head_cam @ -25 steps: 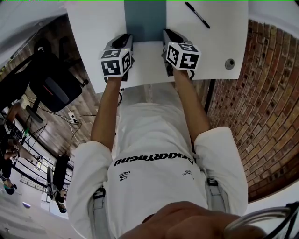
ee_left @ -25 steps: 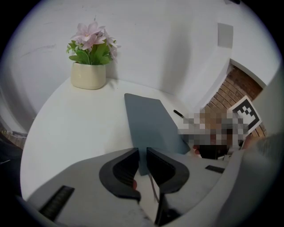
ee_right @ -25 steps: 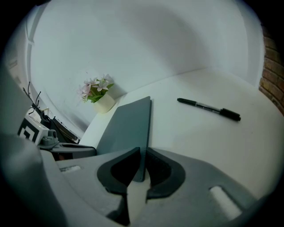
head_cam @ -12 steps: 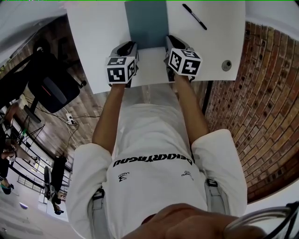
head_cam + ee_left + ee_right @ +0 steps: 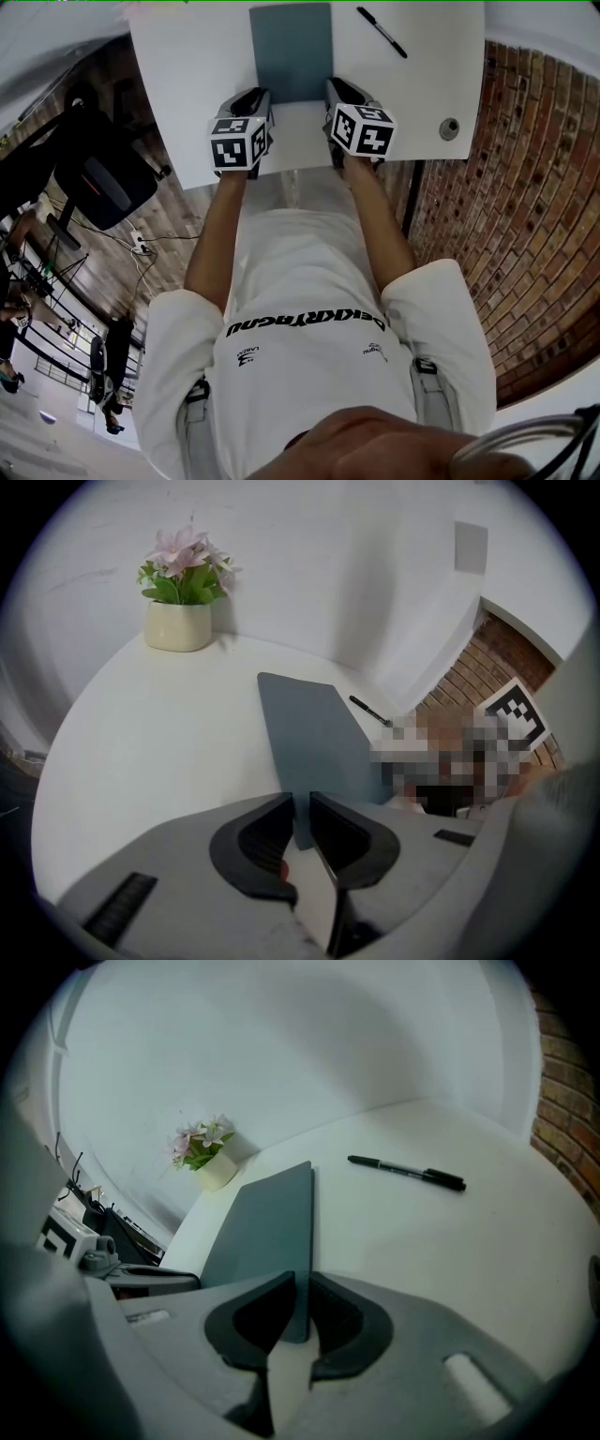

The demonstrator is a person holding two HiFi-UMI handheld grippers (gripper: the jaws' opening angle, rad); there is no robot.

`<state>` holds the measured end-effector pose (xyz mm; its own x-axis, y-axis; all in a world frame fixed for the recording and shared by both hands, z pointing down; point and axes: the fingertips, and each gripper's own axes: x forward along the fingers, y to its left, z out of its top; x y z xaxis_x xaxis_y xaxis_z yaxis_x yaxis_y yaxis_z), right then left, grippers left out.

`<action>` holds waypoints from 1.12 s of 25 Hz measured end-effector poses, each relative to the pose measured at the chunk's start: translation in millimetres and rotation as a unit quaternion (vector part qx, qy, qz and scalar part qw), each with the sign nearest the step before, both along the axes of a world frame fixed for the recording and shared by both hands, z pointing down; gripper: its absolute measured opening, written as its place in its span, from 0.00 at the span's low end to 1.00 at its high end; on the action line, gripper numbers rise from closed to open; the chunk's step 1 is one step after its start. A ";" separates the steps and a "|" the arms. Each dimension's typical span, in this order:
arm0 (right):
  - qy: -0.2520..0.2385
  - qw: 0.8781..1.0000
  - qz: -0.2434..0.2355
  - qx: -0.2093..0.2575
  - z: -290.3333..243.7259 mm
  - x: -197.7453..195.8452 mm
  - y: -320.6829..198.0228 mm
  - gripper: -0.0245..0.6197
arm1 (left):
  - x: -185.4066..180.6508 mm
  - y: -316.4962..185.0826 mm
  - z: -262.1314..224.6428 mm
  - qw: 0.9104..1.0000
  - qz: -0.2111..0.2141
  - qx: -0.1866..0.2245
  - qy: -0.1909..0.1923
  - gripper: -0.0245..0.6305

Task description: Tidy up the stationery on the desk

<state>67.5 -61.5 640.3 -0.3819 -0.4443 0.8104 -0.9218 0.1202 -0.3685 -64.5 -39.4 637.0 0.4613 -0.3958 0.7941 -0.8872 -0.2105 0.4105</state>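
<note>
A flat grey-blue notebook [image 5: 291, 52] lies lengthwise on the white desk [image 5: 187, 75], straight ahead of me. My left gripper [image 5: 255, 101] is at its near left corner and my right gripper [image 5: 335, 92] at its near right corner. In the left gripper view the jaws [image 5: 302, 822] are closed to a thin slit with the notebook [image 5: 314, 742] corner pinched between them. The right gripper [image 5: 302, 1307] grips the notebook [image 5: 262, 1222] edge the same way. A black pen [image 5: 382, 32] lies loose on the desk, to the right of the notebook.
A small cream pot of pink flowers [image 5: 178, 621] stands at the desk's far side against the white wall. A round grommet [image 5: 449, 128] sits near the desk's right front corner. A black office chair [image 5: 103, 178] stands to the left, brickwork [image 5: 506, 187] to the right.
Both grippers have drawn back toward me, and the notebook has slid nearer with them; its far edge now shows. The pen lies where it was on the desk.
</note>
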 end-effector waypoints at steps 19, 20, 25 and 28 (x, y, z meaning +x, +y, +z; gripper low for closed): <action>0.254 0.918 -0.271 0.137 -16.4 84.9 -125.8 0.19 | -23.6 2.0 -24.3 0.999 0.010 0.030 -0.026 0.12; 0.253 0.917 -0.281 0.129 -11.2 85.3 -127.2 0.19 | -21.3 2.4 -26.1 0.999 0.015 0.033 -0.027 0.12; 0.249 0.915 -0.299 0.108 -0.3 87.6 -127.5 0.19 | -10.1 3.3 -33.5 0.998 0.033 0.045 -0.029 0.12; 0.246 0.913 -0.309 0.101 0.2 86.1 -126.4 0.19 | -5.5 3.7 -34.1 0.998 0.034 0.045 -0.027 0.12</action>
<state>153.6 -187.9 640.5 -0.2217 -0.4259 0.8772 -0.7032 0.6930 0.1587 -70.0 -35.8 602.9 0.4461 -0.4366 0.7812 -0.8904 -0.3045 0.3383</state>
